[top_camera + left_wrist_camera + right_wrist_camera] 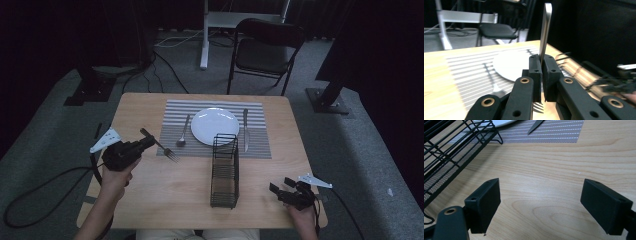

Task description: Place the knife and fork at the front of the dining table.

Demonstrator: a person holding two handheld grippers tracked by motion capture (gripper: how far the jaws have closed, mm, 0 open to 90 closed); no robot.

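- Left gripper, nearest the lens in the left gripper view: its black jaws were clamped on the flat handle of a slim silver metal fork, held just off the counter.
- In the high view the fork slanted from the left gripper, tines over the near left corner of the grey striped woven placemat.
- Right gripper: jaws spread wide and empty, at the near right corner of the pale wood-grain counter.
- Progress, as judged: a round white glossy plate, a metal spoon left of it and a metal knife right of it lay on the placemat; only the fork remained to be set down.
- A tall black wire caddy stood empty at the placemat's near edge.
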